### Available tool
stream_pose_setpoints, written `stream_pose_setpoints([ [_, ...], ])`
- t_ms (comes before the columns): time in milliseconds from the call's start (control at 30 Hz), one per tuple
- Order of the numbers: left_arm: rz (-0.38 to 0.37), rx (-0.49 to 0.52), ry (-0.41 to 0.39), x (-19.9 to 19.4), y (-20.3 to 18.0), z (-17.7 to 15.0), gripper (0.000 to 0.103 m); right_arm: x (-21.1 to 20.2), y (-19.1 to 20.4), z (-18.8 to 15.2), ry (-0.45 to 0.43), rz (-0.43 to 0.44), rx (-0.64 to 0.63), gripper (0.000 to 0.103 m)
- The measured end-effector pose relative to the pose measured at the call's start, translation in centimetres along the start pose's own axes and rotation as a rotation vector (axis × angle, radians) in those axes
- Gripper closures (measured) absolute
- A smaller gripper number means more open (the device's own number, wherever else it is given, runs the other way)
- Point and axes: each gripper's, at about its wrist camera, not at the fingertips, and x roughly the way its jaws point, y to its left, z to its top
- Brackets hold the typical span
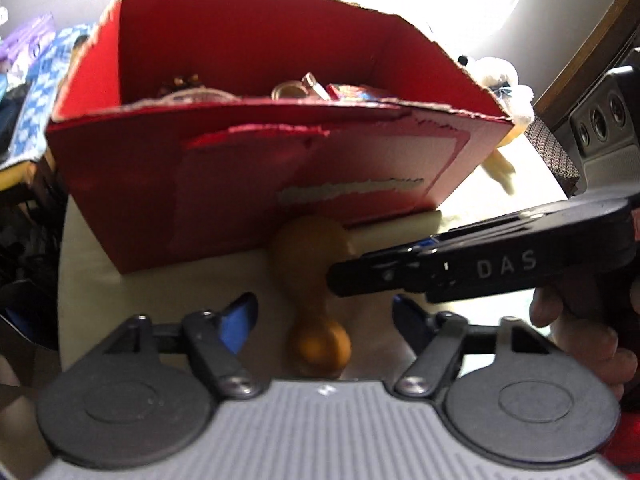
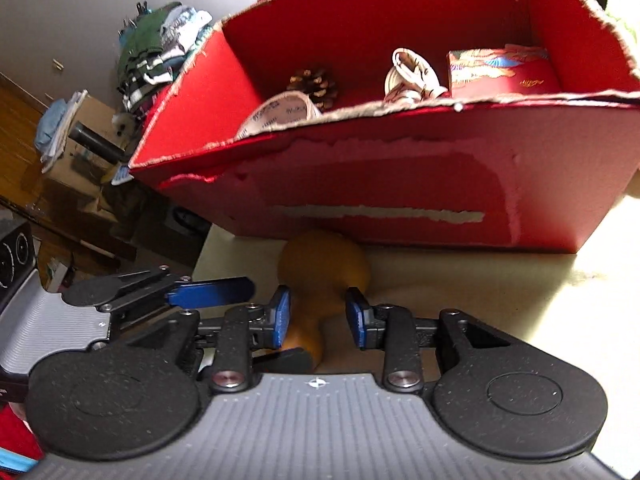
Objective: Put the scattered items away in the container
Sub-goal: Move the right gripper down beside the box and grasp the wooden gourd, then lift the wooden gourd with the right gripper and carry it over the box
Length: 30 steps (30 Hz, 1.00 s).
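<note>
The wooden gourd (image 2: 320,276) lies on the desk (image 2: 460,292) against the red box (image 2: 400,184); the right tongs (image 2: 318,316), released, straddle its neck; the left tongs (image 1: 322,316) wait spread; next, probably: clench, lift over the rim, drop inside.

Black tool (image 2: 318,316), blue pads (image 2: 282,312), ribbed grey housing

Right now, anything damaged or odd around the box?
Yes. The red box is battered: its rim is ragged and its front face has torn, peeled patches showing pale card. A wooden gourd lies outside against its base, between the open right gripper's fingers.
</note>
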Motion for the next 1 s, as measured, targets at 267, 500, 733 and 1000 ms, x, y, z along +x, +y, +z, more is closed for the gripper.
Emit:
stream_pose_setpoints([
  [267,-0.041,-0.027,0.060,1.5,0.7,-0.5,0.061,2.1,-0.5,-0.1,0.069,0.061,0.079,0.062],
  [500,-0.033,0.037,0.055,0.8,0.0,-0.8,0.061,2.0,-1.4,0.0,0.100,0.113,0.154,0.068],
  [733,-0.098,0.172,0.051,0.5,-3.0,0.1,0.061,-1.7,-3.5,-1.0,0.057,0.118,0.243,0.073],
  [1000,-0.247,0.367,0.065,1.9,-9.4,2.8,0.061,-8.4,-7.6,-3.9,-0.090,0.051,0.408,0.073],
])
